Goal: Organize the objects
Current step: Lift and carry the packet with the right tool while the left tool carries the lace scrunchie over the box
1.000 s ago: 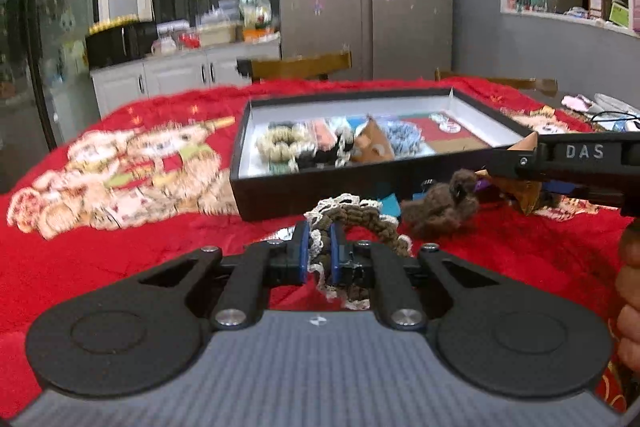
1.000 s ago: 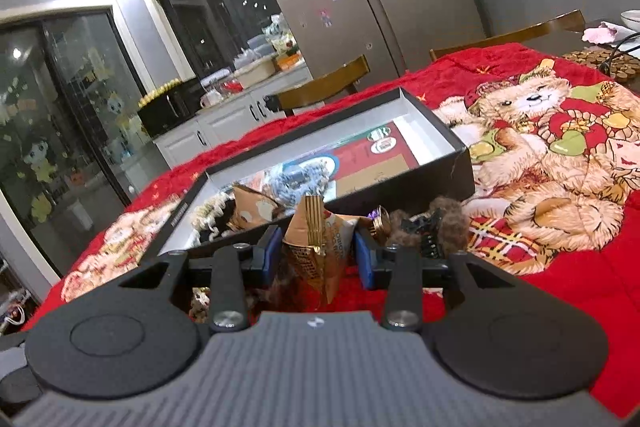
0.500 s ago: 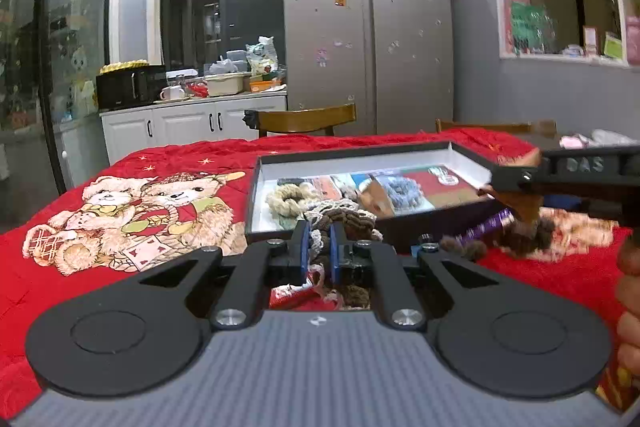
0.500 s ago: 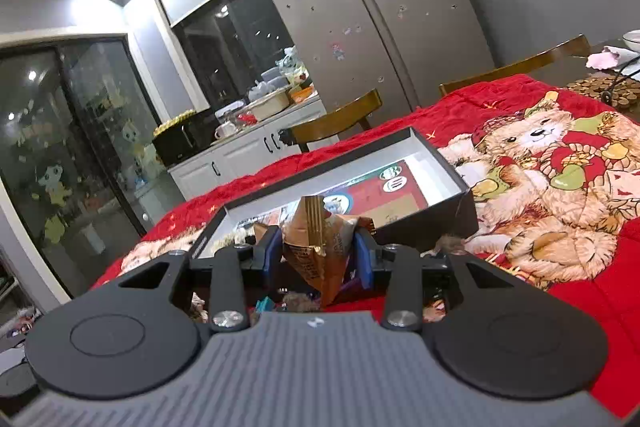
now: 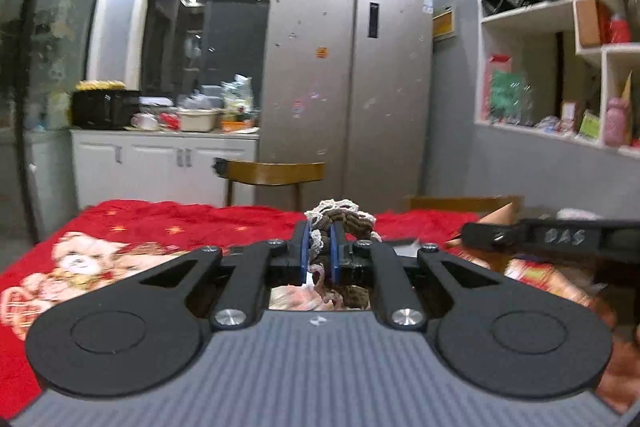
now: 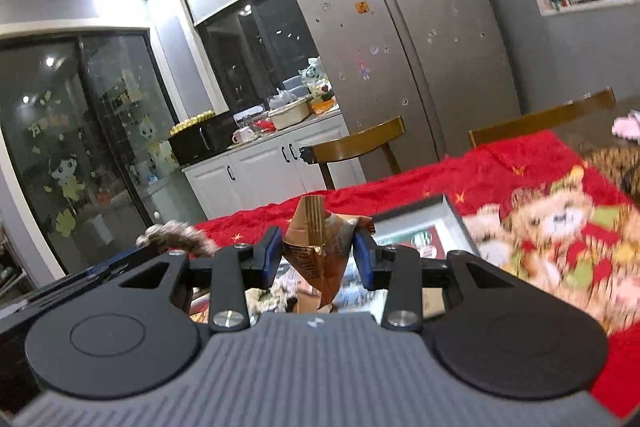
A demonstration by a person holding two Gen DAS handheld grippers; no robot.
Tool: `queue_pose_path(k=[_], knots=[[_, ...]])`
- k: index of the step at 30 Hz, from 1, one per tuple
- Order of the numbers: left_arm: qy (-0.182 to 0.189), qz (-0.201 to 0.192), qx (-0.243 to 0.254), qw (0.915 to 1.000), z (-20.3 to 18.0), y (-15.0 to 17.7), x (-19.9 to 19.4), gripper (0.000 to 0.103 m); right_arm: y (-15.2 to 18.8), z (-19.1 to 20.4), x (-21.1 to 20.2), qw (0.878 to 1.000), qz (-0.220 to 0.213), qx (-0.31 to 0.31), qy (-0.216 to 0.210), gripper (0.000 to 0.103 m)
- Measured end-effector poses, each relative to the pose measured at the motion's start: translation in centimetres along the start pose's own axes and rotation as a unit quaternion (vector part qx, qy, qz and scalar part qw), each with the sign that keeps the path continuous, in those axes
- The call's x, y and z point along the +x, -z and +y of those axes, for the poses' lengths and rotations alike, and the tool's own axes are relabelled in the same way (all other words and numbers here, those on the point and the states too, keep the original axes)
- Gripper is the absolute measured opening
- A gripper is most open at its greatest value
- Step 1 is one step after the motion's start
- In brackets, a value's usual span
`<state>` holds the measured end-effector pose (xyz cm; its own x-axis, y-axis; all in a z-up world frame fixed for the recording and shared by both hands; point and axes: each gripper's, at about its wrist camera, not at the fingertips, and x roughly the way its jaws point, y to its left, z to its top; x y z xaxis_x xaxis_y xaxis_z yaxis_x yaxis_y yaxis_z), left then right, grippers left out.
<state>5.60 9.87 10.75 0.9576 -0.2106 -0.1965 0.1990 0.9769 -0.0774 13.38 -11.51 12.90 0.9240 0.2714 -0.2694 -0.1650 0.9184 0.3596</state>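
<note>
Leftmost, the red teddy-bear cloth (image 5: 132, 223) covers the counter, and beyond it a wooden chair (image 5: 274, 173) stands before white cabinets (image 5: 160, 163) and a tall steel fridge (image 5: 348, 83). Nearer the middle of the left wrist view, the left claw (image 5: 319, 247) is pinched narrow on a brown-and-cream crocheted scrunchie (image 5: 340, 217), whose loop rises above the blue pads and curls to the right, lifted clear of the cloth. To its right, the black side of the right claw (image 5: 560, 237) crosses the frame, blurred, with a corner of brown packet showing at its tip. On the far right, wall shelves (image 5: 560, 15) hold bottles and small items. Turning to the right wrist view, the fuzzy edge of the scrunchie (image 6: 176, 233) shows at the left, just above the other device. At centre, the right claw (image 6: 320, 251) is closed on a crumpled brown-and-gold snack packet (image 6: 320, 247), held upright between the pads and raised above the black box (image 6: 452, 211). Only the box's far right corner and part of its pale inside show; a red and green printed card lies within. Right of the box, the cloth's bear print (image 6: 560, 223) is smeared by motion.
</note>
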Motion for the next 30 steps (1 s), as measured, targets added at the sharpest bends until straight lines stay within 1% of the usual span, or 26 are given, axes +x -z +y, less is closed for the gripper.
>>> queue_pose_path(k=[3,6,8,9,11,14,17,18,19,20,21,23,24,27,30], knots=[[0.024,-0.004,-0.017,0.9995,-0.9,-1.8,1.2,0.013,-1.6,0.2,0.6,1.000,-0.003,-0.013,0.014,0.042],[0.042,0.001,-0.034,0.9986,-1.8,-2.8,3.0,0.013,-2.8,-0.7,1.8,1.000,0.004,-0.005,0.020,0.042],[0.061,0.012,-0.043,0.9971,-2.1,-3.2,4.6,0.013,-2.9,-1.8,2.8,1.000,0.010,0.005,0.021,0.042],[0.061,0.017,-0.056,0.9965,-2.2,-3.1,5.4,0.013,-2.9,-2.2,3.3,1.000,0.012,0.010,0.025,0.042],[0.063,0.031,-0.060,0.9957,-2.4,-2.7,7.4,0.013,-2.5,-3.3,4.8,0.999,0.017,0.023,0.035,0.042],[0.059,0.061,-0.072,0.9938,-2.3,-1.3,10.3,0.013,-1.3,-4.6,6.8,0.999,0.025,0.029,0.036,0.042],[0.055,0.088,-0.083,0.9912,-2.0,1.5,12.4,0.013,0.4,-6.2,8.2,0.998,0.033,0.041,0.036,0.042],[0.055,0.101,-0.081,0.9901,-2.1,2.7,13.1,0.013,1.0,-6.7,8.4,0.998,0.030,0.049,0.034,0.042],[0.054,0.113,-0.066,0.9899,-2.4,3.6,13.8,0.013,1.5,-7.2,8.6,0.997,0.028,0.060,0.038,0.042],[0.045,0.117,-0.059,0.9904,-2.5,4.5,14.3,0.013,1.9,-7.5,8.9,0.996,0.041,0.063,0.046,0.042],[0.034,0.121,-0.057,0.9904,-2.6,5.4,14.7,0.013,2.3,-7.8,8.9,0.996,0.043,0.064,0.047,0.042],[0.033,0.143,-0.065,0.9870,-2.6,6.8,15.5,0.013,3.1,-8.4,8.7,0.995,0.036,0.075,0.055,0.042],[0.028,0.146,-0.067,0.9867,-2.6,7.4,15.7,0.013,3.5,-8.7,8.7,0.995,0.039,0.075,0.051,0.042],[0.009,0.131,-0.039,0.9906,-2.9,8.5,15.9,0.013,4.6,-9.4,9.1,0.995,0.039,0.077,0.049,0.042],[0.009,0.126,-0.034,0.9915,-2.8,9.2,15.8,0.013,5.2,-9.7,10.0,0.995,0.043,0.081,0.044,0.042]])
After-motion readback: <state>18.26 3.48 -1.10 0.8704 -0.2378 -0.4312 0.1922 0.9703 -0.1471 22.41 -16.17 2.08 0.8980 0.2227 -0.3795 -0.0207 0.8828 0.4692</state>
